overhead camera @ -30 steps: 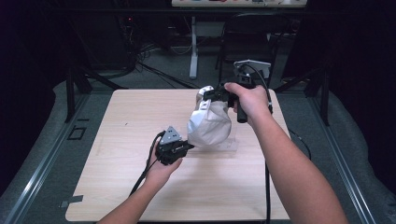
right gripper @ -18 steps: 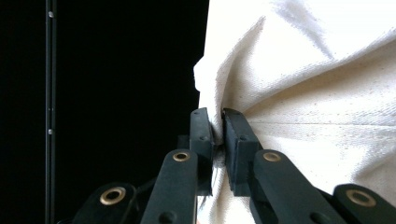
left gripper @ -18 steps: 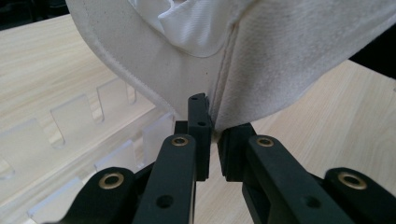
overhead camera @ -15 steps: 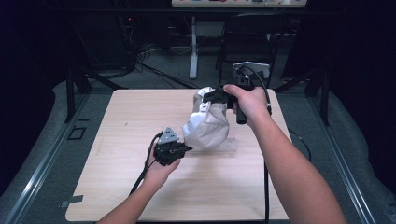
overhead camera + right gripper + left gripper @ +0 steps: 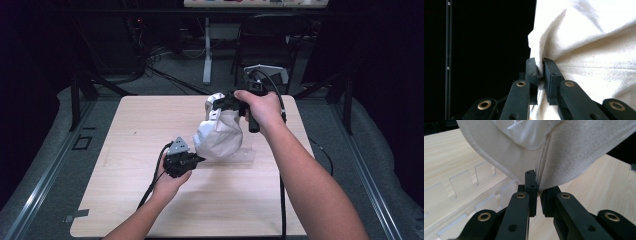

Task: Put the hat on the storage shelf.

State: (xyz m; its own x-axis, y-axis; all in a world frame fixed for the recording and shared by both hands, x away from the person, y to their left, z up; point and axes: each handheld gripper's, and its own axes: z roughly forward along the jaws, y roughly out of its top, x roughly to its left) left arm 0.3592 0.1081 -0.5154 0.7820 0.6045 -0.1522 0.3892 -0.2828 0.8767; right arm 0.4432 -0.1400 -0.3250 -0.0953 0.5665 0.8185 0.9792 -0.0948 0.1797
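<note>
A person stood at a pale wooden surface [image 5: 125, 200] holding a gripper in each hand, with a cream canvas bag [image 5: 220, 137] suspended between the two. The right gripper [image 5: 225, 104], at the far side of the surface, had its fingers [image 5: 550, 75] pinched tight on a bunched fold at the top of the bag, holding it up. The left gripper [image 5: 197, 160], nearer the person and lower, had its fingers [image 5: 531, 187] closed on a stitched seam at the bag's lower edge. The bag hung above the middle of the surface, its bottom just over a clear plastic rack [image 5: 461, 187] with a row of slots, which lay flat beneath it. In the left gripper view the bag's mouth gaped open, showing a lighter lining inside.

Judging from this, both grips were secured and the bag was lifted, so the picking-up part looked done. What seemed left was to spread, straighten or fold the bag and set it down; the cloth was crumpled rather than flat.
</note>
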